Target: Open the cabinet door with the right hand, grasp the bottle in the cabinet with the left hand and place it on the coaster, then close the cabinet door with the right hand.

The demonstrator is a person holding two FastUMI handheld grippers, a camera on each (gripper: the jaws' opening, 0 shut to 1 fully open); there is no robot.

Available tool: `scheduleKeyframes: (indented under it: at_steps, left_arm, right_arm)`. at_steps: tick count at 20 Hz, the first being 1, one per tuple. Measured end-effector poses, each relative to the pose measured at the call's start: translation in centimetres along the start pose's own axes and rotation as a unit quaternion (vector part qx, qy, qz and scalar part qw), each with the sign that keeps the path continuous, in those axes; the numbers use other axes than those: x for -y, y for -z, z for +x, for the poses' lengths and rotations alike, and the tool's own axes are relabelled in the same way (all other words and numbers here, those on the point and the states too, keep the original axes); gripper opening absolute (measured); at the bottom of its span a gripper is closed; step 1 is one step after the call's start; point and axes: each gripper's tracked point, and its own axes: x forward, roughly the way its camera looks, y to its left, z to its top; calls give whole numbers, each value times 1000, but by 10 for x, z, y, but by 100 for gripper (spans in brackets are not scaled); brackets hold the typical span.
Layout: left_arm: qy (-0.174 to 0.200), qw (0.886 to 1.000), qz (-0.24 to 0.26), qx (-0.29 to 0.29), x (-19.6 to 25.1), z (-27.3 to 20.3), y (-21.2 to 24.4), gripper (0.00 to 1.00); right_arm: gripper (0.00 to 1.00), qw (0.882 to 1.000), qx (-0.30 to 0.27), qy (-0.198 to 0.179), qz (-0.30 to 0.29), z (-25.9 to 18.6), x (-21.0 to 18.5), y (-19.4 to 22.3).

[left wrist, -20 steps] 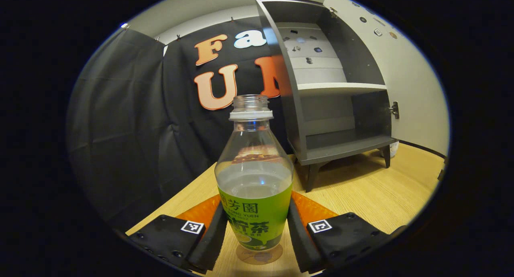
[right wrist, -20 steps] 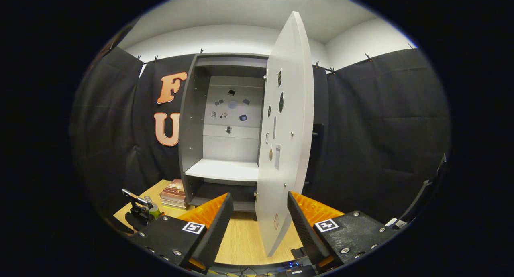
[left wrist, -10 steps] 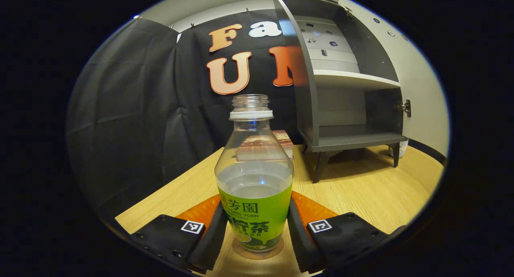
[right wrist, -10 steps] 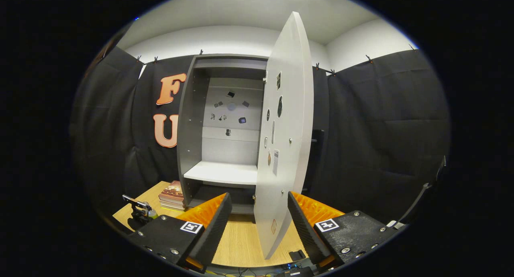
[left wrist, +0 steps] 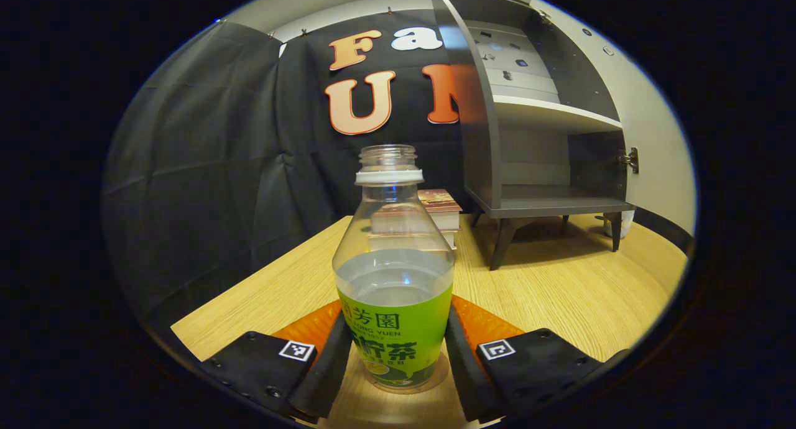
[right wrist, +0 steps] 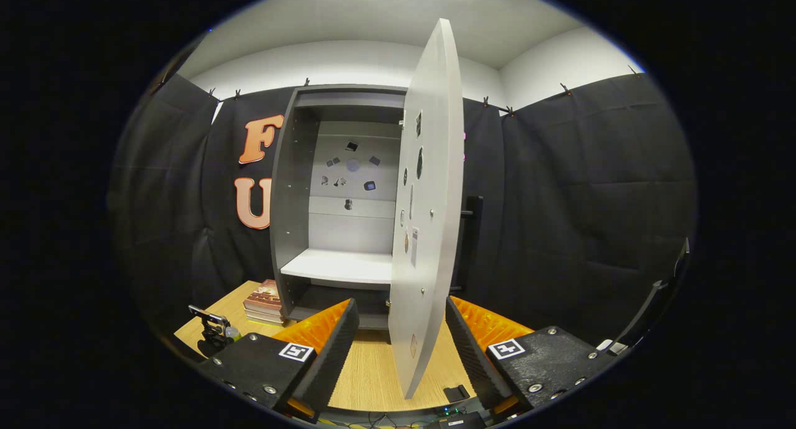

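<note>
Upright, green-labelled bottle (left wrist: 394, 292) between left gripper (left wrist: 394, 379) jaws, cabinet door (right wrist: 428, 230) ajar

"芳園", "柠茶" on bottle (left wrist: 394, 304) label

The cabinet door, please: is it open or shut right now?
Open. The cabinet door stands swung out edge-on, leaving the cabinet shelves exposed.

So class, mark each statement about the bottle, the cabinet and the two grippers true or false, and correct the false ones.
1. The bottle has no cap. True.
2. The cabinet door is closed. False: it stands open.
3. The left gripper has a finger on each side of the bottle. True.
4. The right gripper grips the door. False: its jaws are open, holding nothing.
5. The books lie inside the cabinet. False: they lie on the table beside it.
</note>
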Motion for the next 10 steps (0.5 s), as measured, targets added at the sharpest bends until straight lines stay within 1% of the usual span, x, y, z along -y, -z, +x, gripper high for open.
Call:
scheduleKeyframes:
  at_steps: [1, 2, 5, 7, 8, 10]
  left_arm:
    - [0, 1000, 5, -1, 0, 0, 0, 84]
    - [-4, 1000, 9, -4, -3, 0, 1, 84]
    - [0, 1000, 5, -12, 2, -4, 0, 85]
    - [1, 1000, 8, -20, 3, -8, -1, 91]
    - [5, 1000, 9, -21, 5, -11, -4, 95]
    - [6, 1000, 17, -23, 5, -17, -8, 98]
  right_arm:
    - [87, 1000, -1, 1, 0, 0, 2, 1]
    - [87, 1000, -4, -1, -1, 0, 4, 4]
    - [87, 1000, -10, -5, -1, 5, 9, 8]
    - [87, 1000, -5, -5, -1, 7, 14, 6]
    - [87, 1000, -2, -4, -2, 8, 17, 7]
    - [87, 1000, 0, 0, -4, 10, 26, 10]
